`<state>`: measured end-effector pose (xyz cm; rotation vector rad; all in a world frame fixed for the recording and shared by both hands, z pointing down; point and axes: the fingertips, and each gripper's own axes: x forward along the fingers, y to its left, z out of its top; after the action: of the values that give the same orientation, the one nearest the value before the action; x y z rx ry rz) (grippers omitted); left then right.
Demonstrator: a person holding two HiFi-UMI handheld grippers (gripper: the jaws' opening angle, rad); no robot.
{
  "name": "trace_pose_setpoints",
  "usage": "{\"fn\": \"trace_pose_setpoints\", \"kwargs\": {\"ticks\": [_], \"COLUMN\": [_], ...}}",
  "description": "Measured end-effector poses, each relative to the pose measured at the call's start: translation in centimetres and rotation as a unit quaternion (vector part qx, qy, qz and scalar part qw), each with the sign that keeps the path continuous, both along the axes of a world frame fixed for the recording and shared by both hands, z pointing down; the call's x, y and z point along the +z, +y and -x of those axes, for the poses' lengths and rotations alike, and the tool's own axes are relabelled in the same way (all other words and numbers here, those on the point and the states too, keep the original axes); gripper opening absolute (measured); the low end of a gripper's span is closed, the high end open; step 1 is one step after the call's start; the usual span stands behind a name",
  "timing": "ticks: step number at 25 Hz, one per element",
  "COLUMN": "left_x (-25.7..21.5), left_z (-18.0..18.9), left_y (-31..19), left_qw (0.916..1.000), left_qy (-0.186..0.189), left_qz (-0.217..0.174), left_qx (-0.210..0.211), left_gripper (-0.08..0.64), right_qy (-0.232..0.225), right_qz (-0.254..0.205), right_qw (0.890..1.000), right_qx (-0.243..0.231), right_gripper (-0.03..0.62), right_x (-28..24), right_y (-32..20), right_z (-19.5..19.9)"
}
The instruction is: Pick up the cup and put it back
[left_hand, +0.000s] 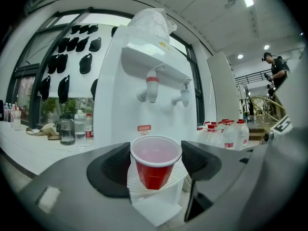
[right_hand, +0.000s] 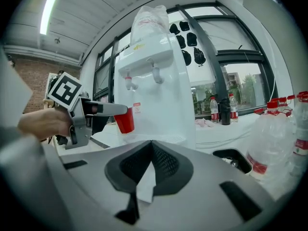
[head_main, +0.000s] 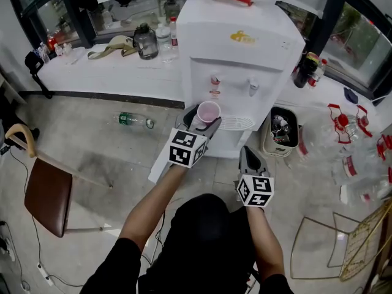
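The left gripper [head_main: 204,124] is pinching the cup [left_hand: 155,167] above the dispenser tray [head_main: 236,123], pick-up apparently done, return pending; the right gripper [right_hand: 150,148] is idling, pressed together.

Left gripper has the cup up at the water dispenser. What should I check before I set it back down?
1. Left gripper shut on the cup, a jaw on each side: ok.
2. Cup upright, rim level: ok.
3. Cup empty or holding liquid: cannot tell.
4. Drip tray bare for the set-down: ok.
5. Cup lined up over the tray, not off its left edge: cannot tell.
6. Right gripper shut, holding nothing, back from the dispenser: ok.
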<state>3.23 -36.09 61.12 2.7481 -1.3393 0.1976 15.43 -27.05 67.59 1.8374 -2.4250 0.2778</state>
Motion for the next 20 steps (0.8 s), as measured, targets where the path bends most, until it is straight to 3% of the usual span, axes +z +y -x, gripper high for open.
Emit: {"fn": "trace_pose_setpoints", "kwargs": {"ticks": [20], "left_x": [3.1], "left_z": [-1.3], "left_y": [-2.8], "left_qw": [0.9997], "left_qy": [0.003], "left_qz": [0.023], "left_qx": [-0.004], "left_gripper": [0.328], "right_qy": [-0.013], "right_qz": [-0.004], "right_qw": [1.0], "right_qx": [0.005], "right_gripper": [-0.005], "right_x": [0.0], "right_y": [-2.0], "right_z": [0.6]}}
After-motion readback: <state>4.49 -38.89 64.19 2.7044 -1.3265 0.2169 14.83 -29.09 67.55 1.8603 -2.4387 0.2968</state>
